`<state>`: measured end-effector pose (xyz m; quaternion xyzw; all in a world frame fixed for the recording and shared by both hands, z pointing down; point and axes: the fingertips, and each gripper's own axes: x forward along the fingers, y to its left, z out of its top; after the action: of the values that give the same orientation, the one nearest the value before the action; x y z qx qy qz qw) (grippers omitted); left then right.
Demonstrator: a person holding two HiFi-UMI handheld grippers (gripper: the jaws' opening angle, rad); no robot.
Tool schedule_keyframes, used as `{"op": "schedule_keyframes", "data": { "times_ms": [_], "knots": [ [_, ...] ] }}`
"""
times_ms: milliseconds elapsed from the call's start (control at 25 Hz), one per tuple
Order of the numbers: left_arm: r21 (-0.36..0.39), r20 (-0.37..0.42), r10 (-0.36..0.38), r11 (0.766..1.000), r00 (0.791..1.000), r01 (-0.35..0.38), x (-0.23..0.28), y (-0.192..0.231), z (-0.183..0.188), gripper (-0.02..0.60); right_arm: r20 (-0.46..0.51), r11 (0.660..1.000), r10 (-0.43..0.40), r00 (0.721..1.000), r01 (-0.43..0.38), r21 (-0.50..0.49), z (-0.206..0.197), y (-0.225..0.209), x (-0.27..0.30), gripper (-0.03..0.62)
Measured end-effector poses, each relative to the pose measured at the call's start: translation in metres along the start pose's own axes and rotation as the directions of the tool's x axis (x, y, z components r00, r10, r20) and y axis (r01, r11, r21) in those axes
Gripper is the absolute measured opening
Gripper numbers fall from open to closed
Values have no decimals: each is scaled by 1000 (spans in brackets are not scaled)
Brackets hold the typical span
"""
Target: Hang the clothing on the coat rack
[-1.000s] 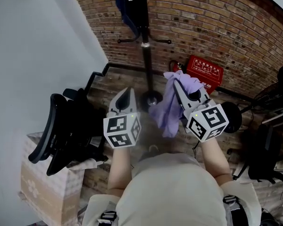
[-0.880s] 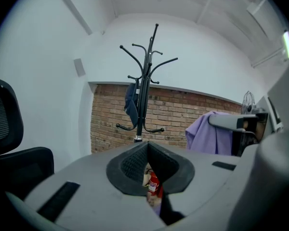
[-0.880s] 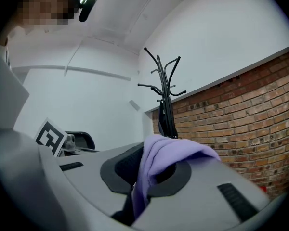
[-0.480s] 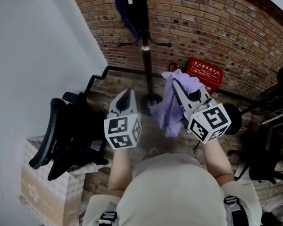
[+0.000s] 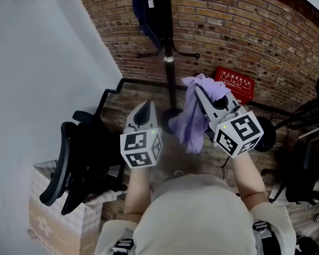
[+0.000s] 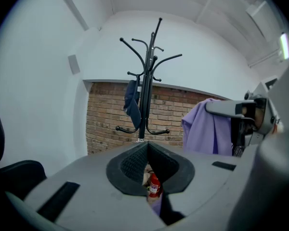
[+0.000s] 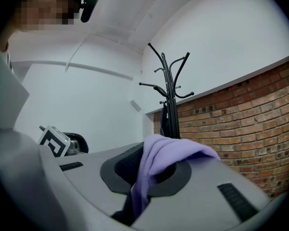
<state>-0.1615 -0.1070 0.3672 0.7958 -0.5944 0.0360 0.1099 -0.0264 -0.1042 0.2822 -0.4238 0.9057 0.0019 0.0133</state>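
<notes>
Two things could go wrong from here, we think.

First, the purple cloth [image 5: 193, 118] could slip out. Our right gripper [image 5: 201, 93] has its fingers squeezed close together on just a small fold of it. Most of the cloth hangs down below the fingers, so a quick swing might tug that fold loose and drop it on the floor.

Second, we could miss the hook. The coat rack [image 5: 169, 62] stands well ahead of the fingers, and its hooks are up above them. A soft, floppy cloth may slide off a thin hook if we let go before it sits well over it. A dark blue thing [image 5: 142, 12] already hangs on the rack, so we may need to pick a bare hook.

Where is the cloth now? It is held between the right fingers. It is bunched over their tips and spills down the side that faces our left gripper [image 5: 147, 105]. The left fingers are closed together with nothing in them. The cloth hangs off to their right, near them but not touching — so only one small pinch holds it up.
</notes>
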Motion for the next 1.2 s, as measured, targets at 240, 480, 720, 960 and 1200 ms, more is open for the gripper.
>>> {"op": "schedule_keyframes", "data": {
  "times_ms": [240,480,720,960,1200],
  "knots": [
    [4,-7,-17,1000,1000,17,9,9,2,3,13,1000,0,1000,1,-18,12,-2,21,14],
    [1,-11,-14,1000,1000,14,19,17,3,3,21,999,19,1000,-18,-37,28,-8,45,14],
    [2,-16,-14,1000,1000,14,34,16,6,3,27,996,55,998,-53,-77,50,-17,68,14],
    [-6,-9,15,1000,1000,-15,55,15,10,3,34,990,108,994,-104,-97,74,-36,94,14],
    [-13,5,46,999,999,-46,80,12,18,3,19,981,160,987,-157,-111,93,-54,122,14]
  ]
}}
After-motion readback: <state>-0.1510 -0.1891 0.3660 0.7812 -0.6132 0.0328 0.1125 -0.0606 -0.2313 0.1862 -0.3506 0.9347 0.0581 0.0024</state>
